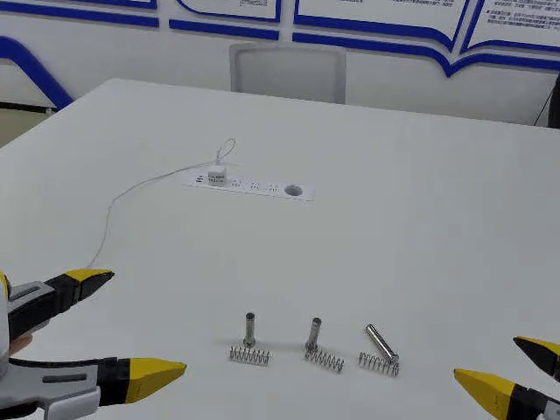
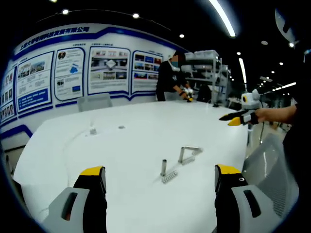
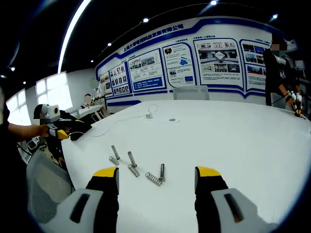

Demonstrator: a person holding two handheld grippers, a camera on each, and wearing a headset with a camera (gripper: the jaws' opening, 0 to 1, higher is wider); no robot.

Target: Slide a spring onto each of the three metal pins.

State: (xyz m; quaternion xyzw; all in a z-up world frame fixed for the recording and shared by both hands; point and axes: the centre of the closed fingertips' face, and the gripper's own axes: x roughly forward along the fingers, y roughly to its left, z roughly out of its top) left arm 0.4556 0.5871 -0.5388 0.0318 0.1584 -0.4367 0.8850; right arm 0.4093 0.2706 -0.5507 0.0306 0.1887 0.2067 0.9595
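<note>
Head view: white table (image 1: 420, 245). Left gripper (image 1: 131, 325) sits low at the left edge, its yellow-tipped jaws wide apart with nothing between them. Right gripper (image 1: 492, 360) is in the lower right corner, jaws also apart, holding nothing.

Three pins stand in a row between the two grippers, toward the table's near edge and apart from both grippers.
- Left pin (image 1: 249, 328): upright.
- Middle pin (image 1: 313, 333): upright with a slight tilt.
- Right pin (image 1: 381, 343): slants hard up and to the left. Lying or leaning, cannot tell.

Springs (image 1: 249, 355): three, one lying flat just in front of each pin, close by its foot. All are loose on the table and off the pins.

Farther back, a socket strip (image 1: 254, 186) is set into the table with a white plug (image 1: 217, 176) at its left end. A thin cable (image 1: 131, 188) trails from the plug toward the left side. A chair (image 1: 287, 72) stands at the far edge.

Left gripper view: own jaws stand well apart at the bottom. Pins and springs lie ahead on the table, framed between the jaws. The right gripper shows at the right, out past the table edge. A person (image 2: 170, 80) stands at the far side.

Right gripper view: own jaws are apart. Pins and springs lie just ahead, left of centre. The left gripper shows at the left.
</note>
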